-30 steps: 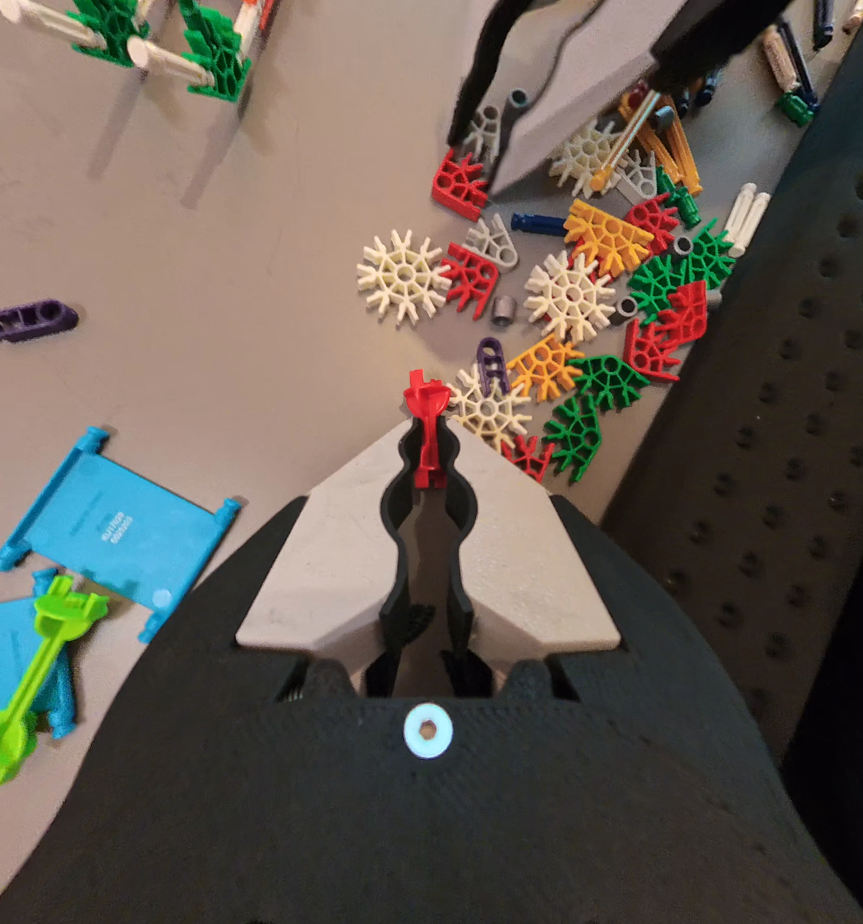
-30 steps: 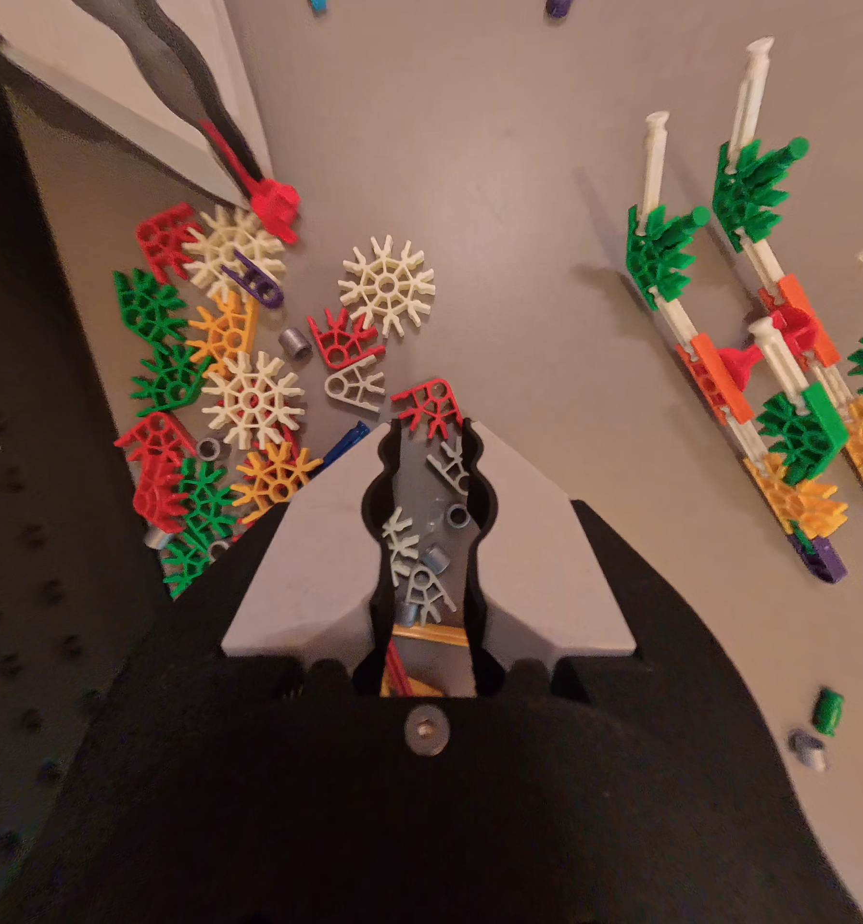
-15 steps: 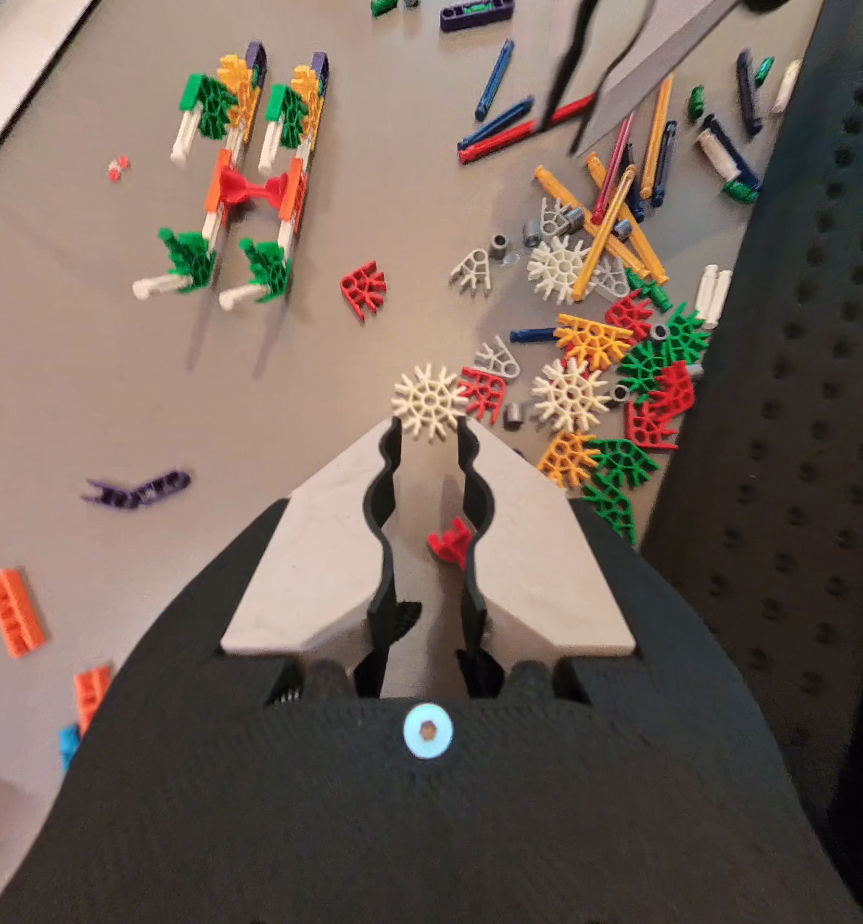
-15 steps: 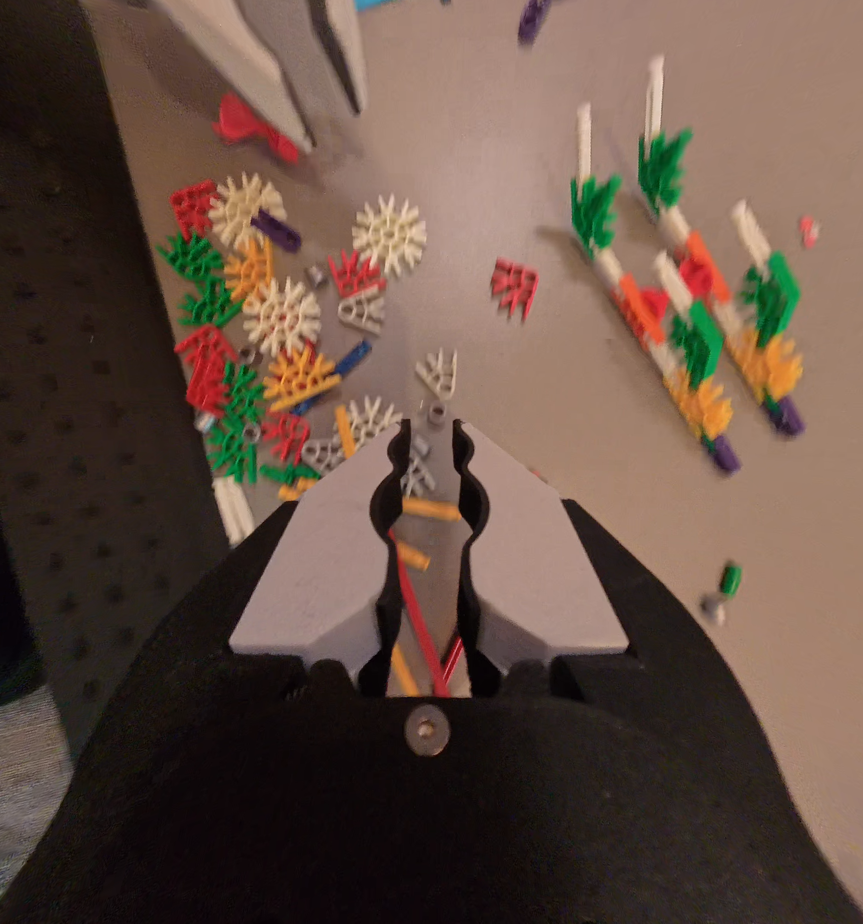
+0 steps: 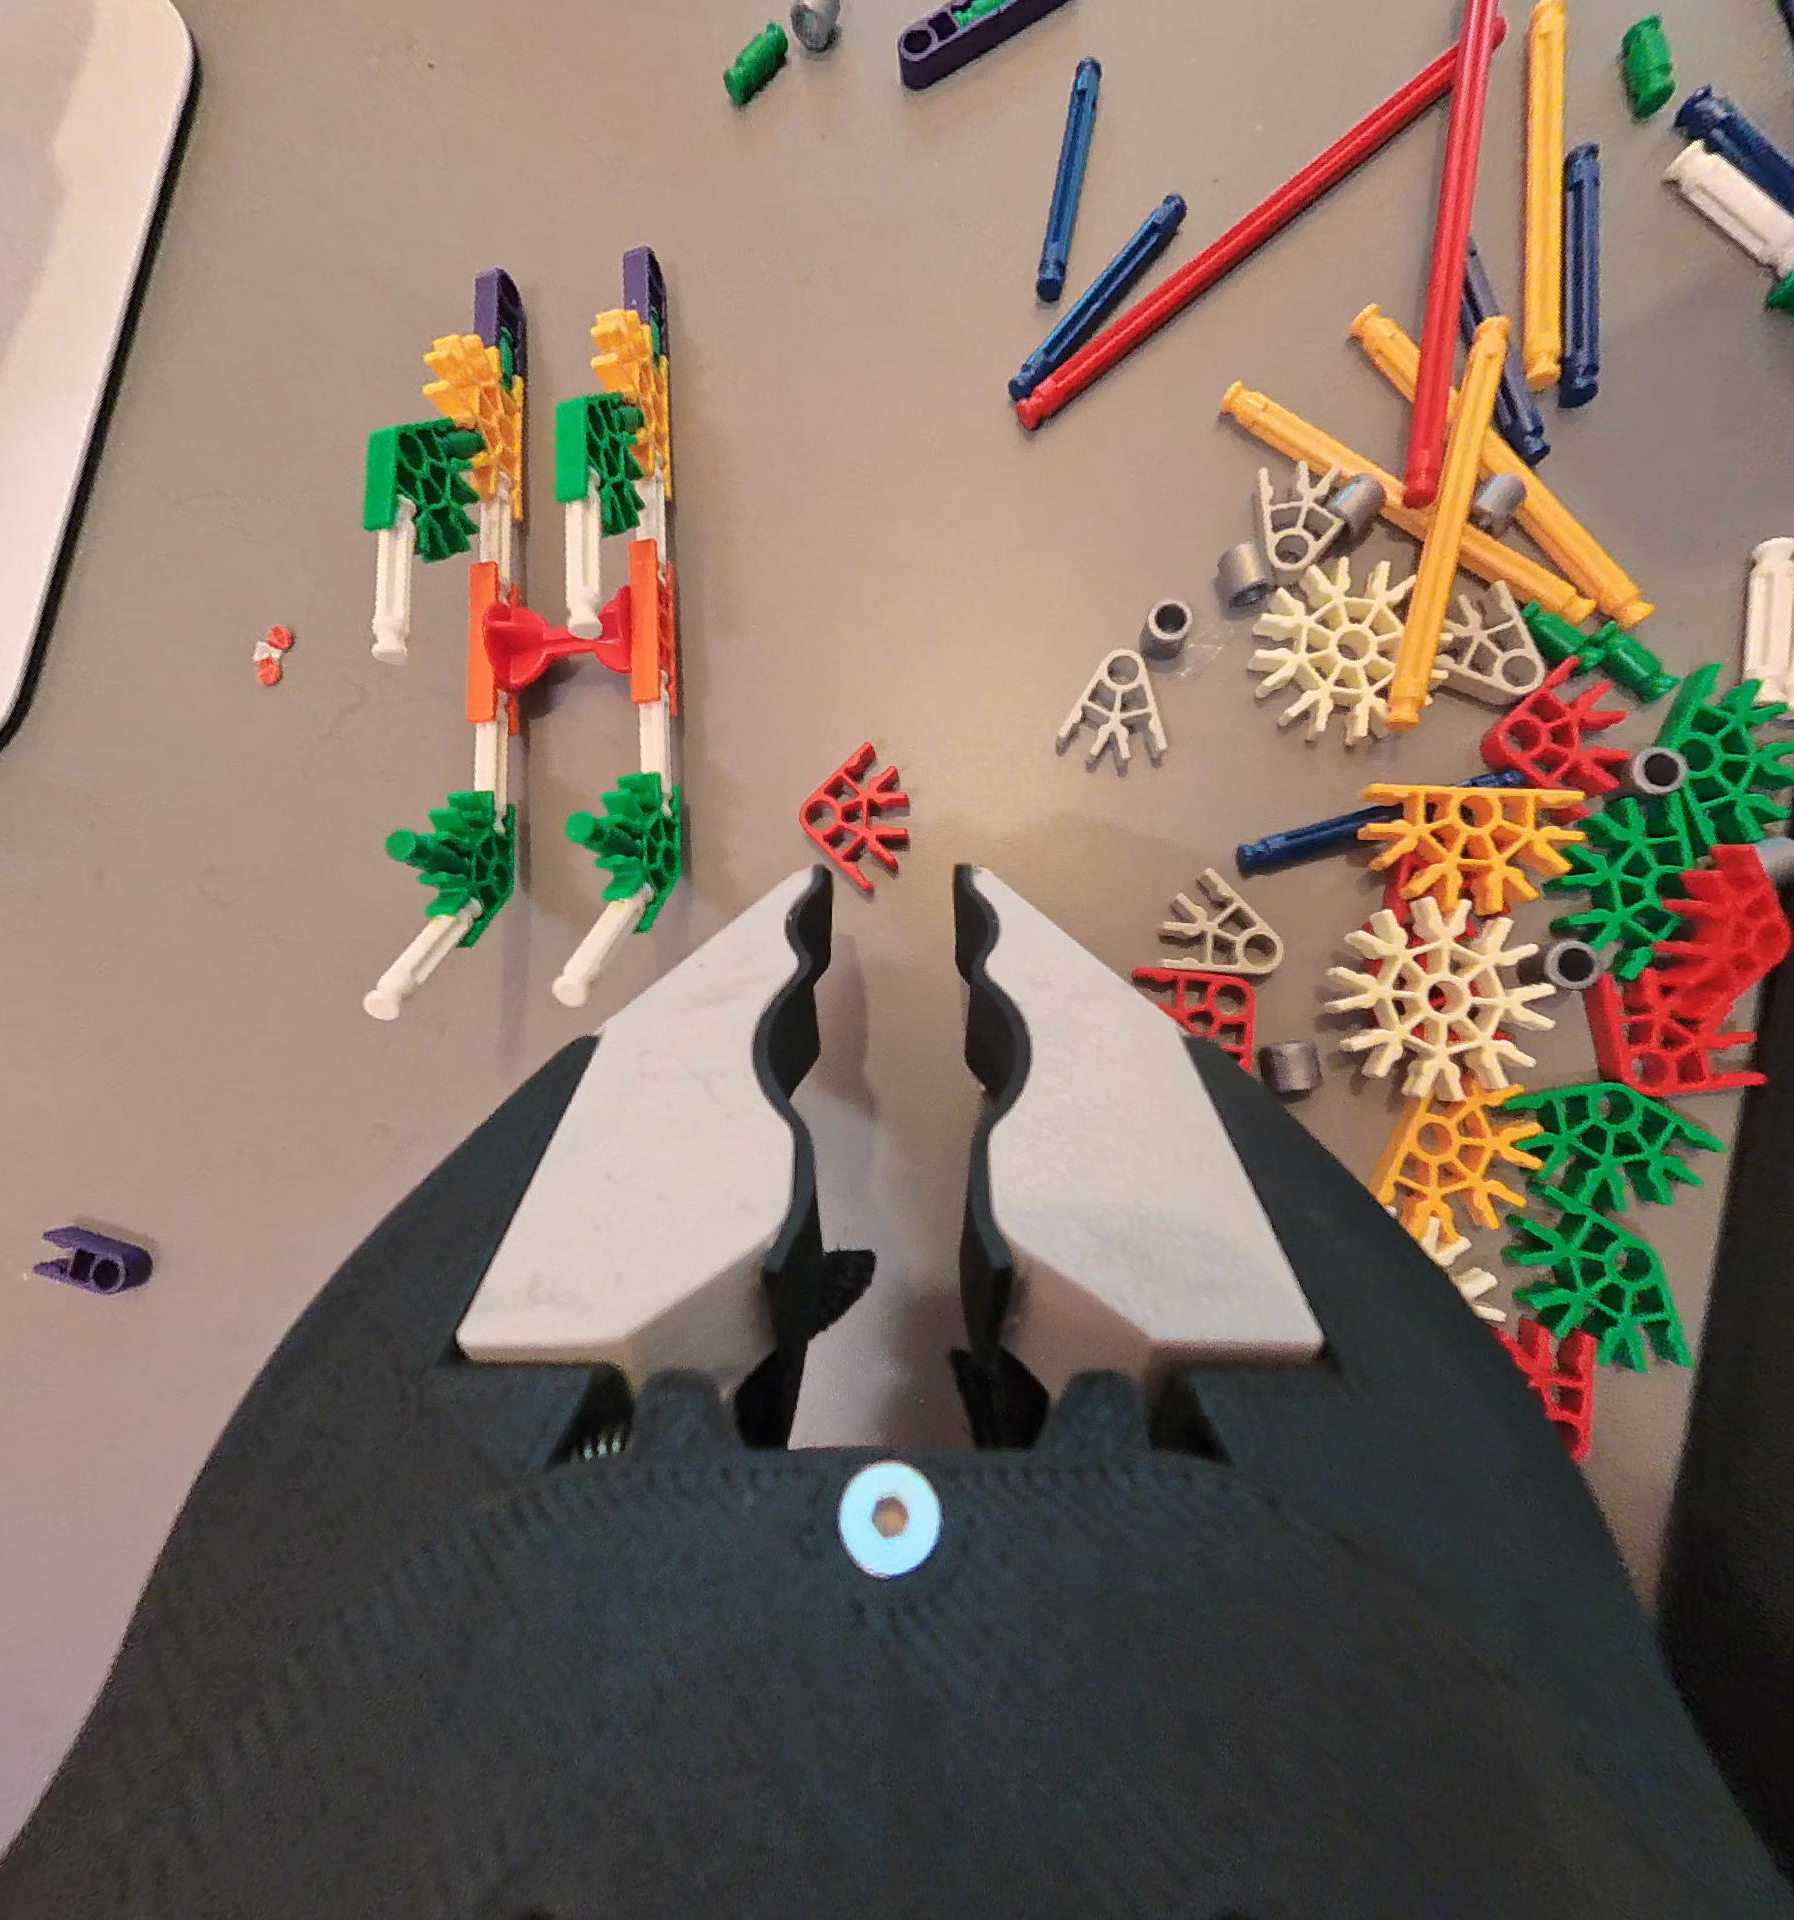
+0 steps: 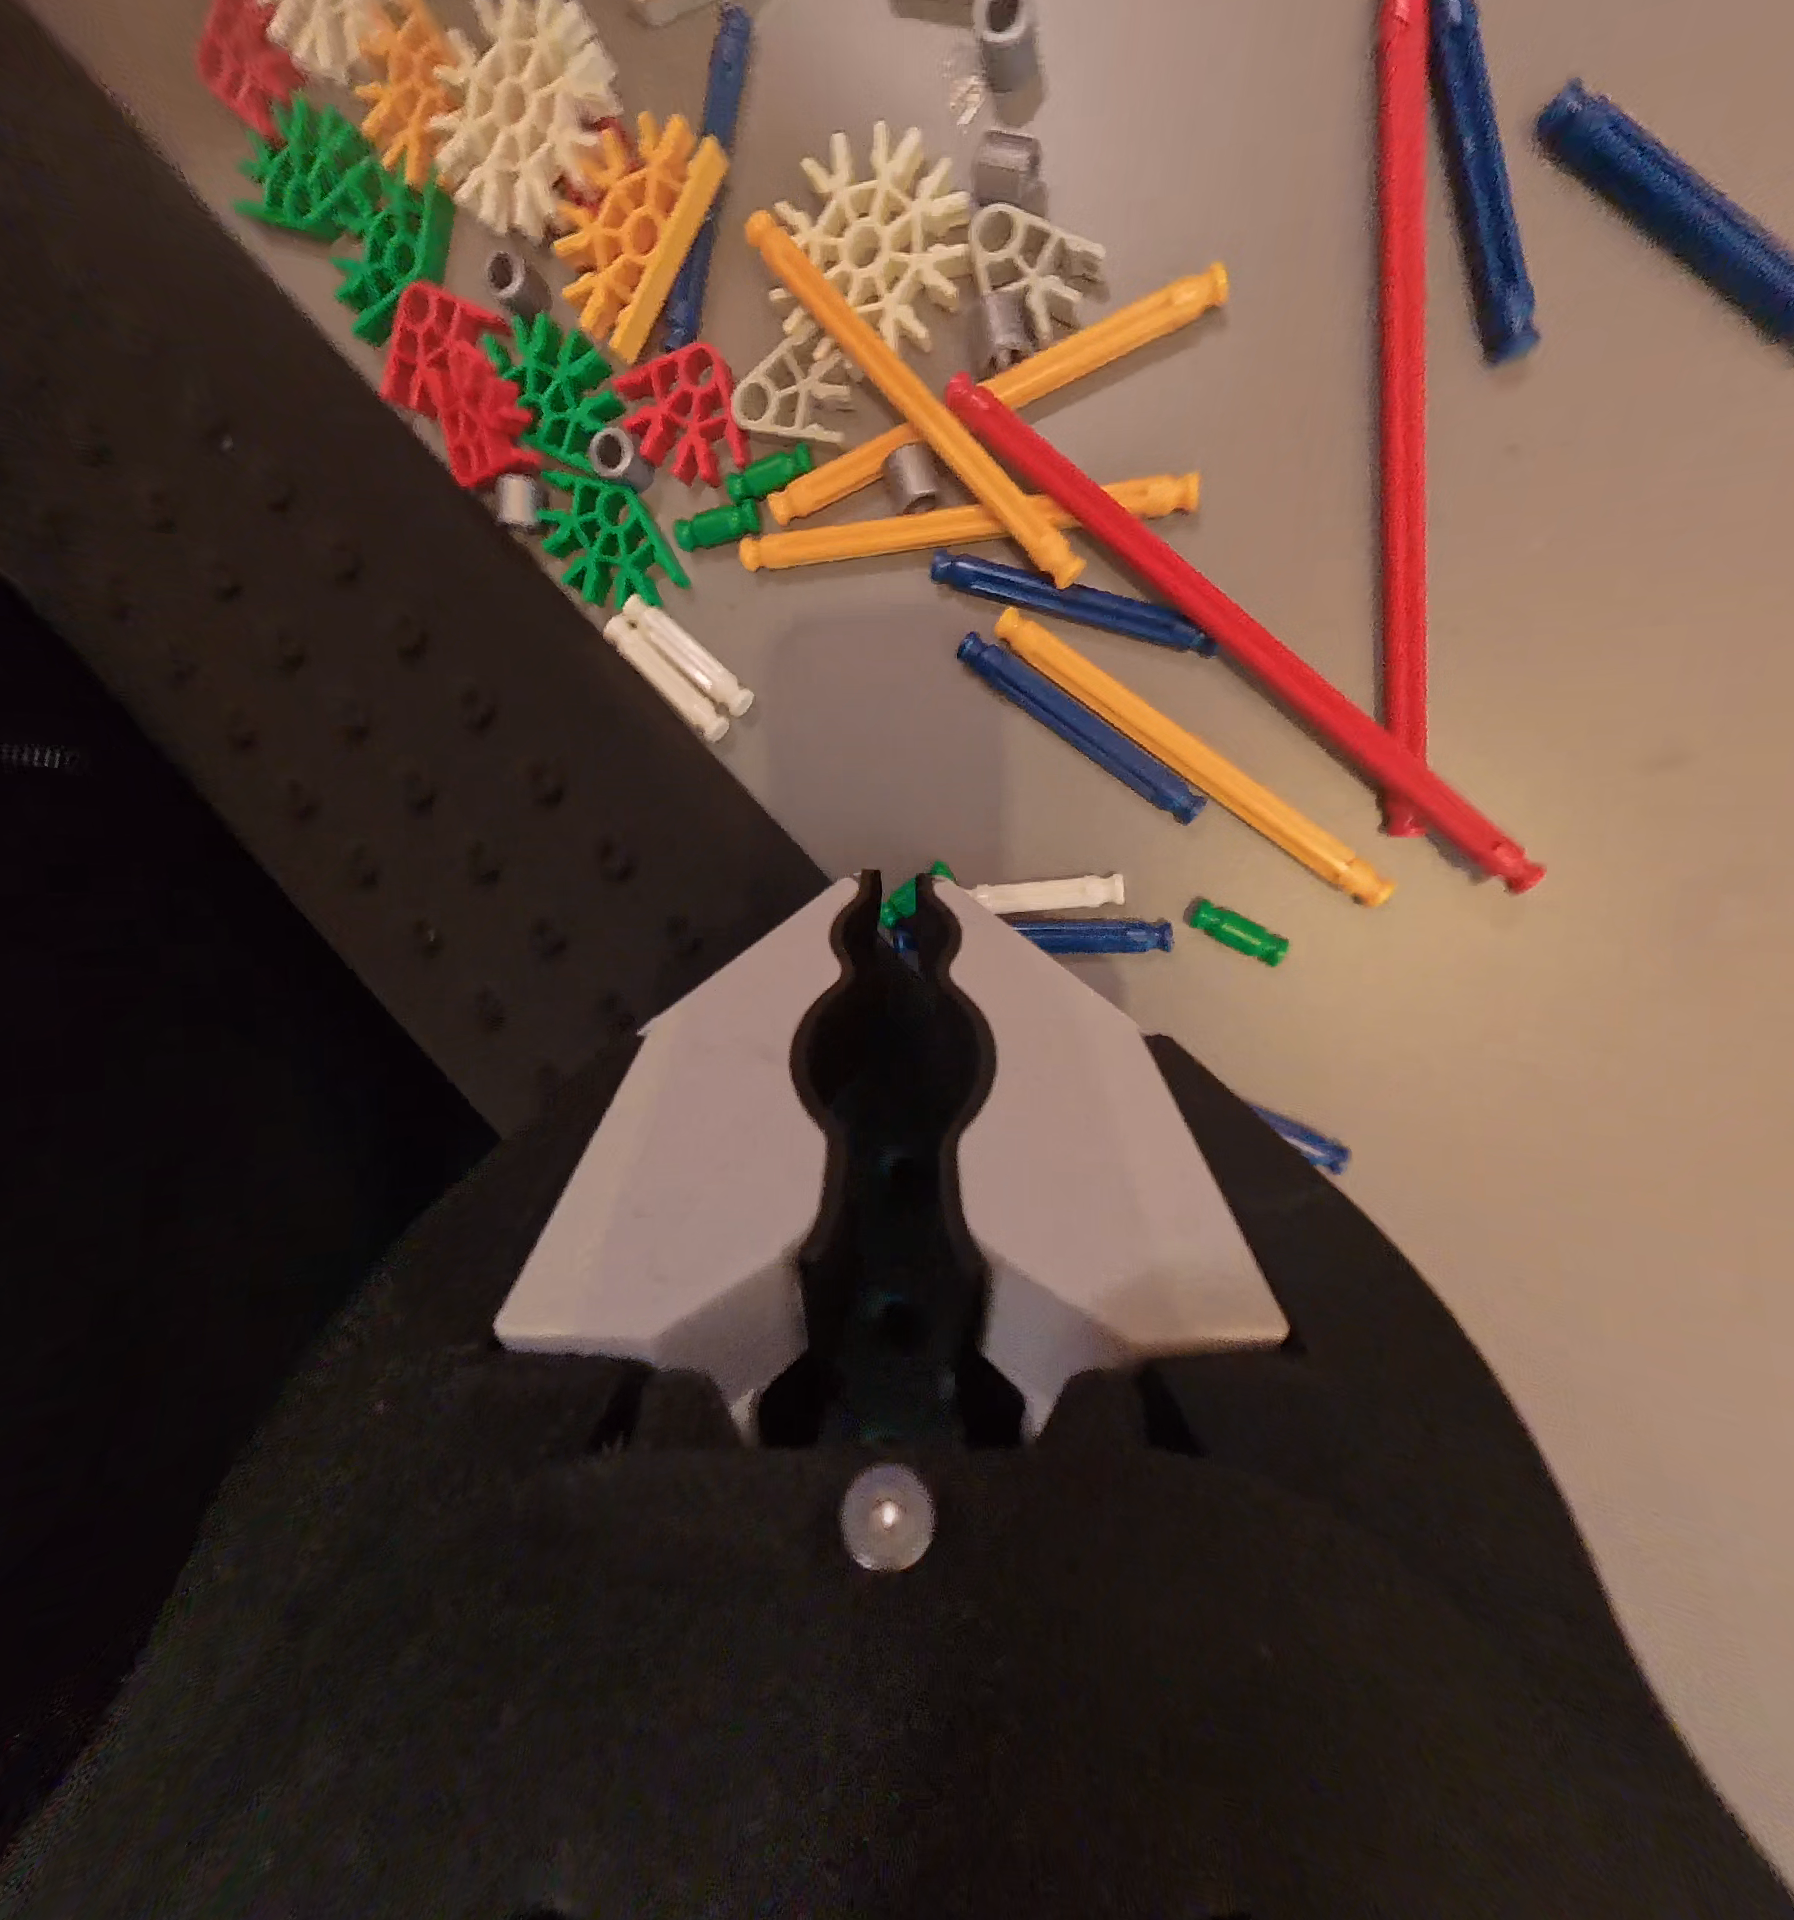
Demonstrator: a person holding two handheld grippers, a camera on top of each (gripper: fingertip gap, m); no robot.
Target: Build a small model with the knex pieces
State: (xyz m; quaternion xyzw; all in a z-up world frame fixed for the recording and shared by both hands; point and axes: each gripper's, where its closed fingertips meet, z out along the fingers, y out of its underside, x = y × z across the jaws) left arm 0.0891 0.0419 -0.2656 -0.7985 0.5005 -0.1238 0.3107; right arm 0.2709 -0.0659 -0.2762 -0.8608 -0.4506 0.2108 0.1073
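The left gripper point(image 5: 891, 883) is held above the grey tabletop point(image 5: 872, 468), pointed forward, its jaws parted by a moderate gap with nothing between them. A small red fan-shaped plastic connector point(image 5: 855, 816) lies just ahead of the tips, and a built frame of white rods and green, orange and yellow connectors point(image 5: 550, 634) is seen further left. The right gripper point(image 6: 901, 891) is angled down beside a black perforated board point(image 6: 373, 644), its jaws nearly closed around a short green plastic rod point(image 6: 905, 898).
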